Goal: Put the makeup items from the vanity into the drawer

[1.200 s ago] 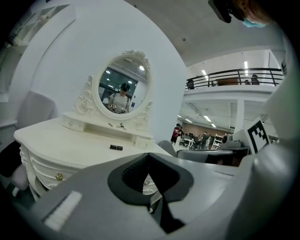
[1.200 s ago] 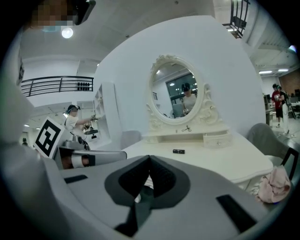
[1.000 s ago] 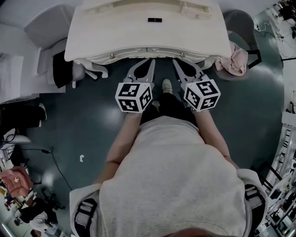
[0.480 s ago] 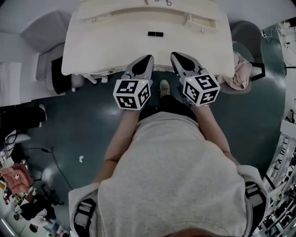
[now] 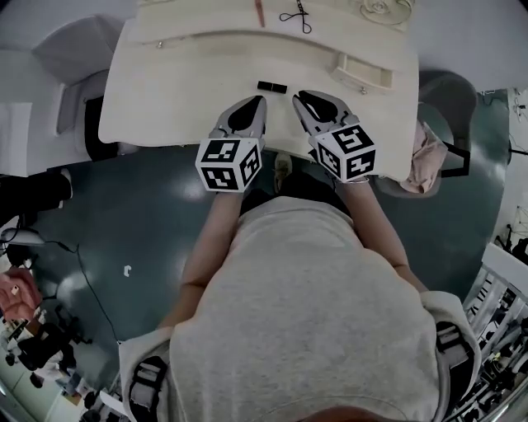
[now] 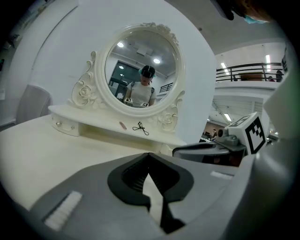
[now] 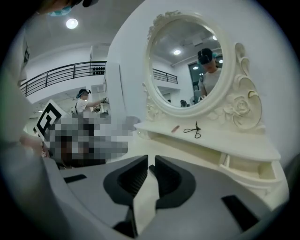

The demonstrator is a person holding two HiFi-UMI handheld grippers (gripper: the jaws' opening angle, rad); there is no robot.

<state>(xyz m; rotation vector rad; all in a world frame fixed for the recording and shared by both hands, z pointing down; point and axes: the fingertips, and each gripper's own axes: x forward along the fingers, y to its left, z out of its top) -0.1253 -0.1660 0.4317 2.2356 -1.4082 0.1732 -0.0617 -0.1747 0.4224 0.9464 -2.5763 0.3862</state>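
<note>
1. The left gripper (image 5: pixel 258 100) and right gripper (image 5: pixel 302 98) sit side by side over the front of the white table (image 5: pixel 181 91), both pointing at the raised shelf (image 5: pixel 206 37) under the mirror (image 6: pixel 140 70). This looks like an approach posture: neither touches anything.
2. Left gripper: jaws together at the tips, nothing between them.
3. Right gripper: jaws drawn in to a thin slit, nothing held. Judgement: the jaws must spread before any pickup.
4. Task items on the shelf, well apart from both grippers: 1 reddish stick (image 5: pixel 258 12) and, just beside it, 1 black looped tool (image 5: pixel 297 15), possibly an eyelash curler.
5. 1 small black item (image 5: pixel 271 86) lies flat on the table, just ahead of and between the 2 grippers. It is the nearest candidate for the first grasp.
6. Container: 1 small drawer (image 5: pixel 364 76) stands pulled out of the shelf at the right end, on the right gripper's side. No item shows inside it, though its floor is only partly visible.
7. Judgement: the task is at its start, with 0 items stowed.
</note>
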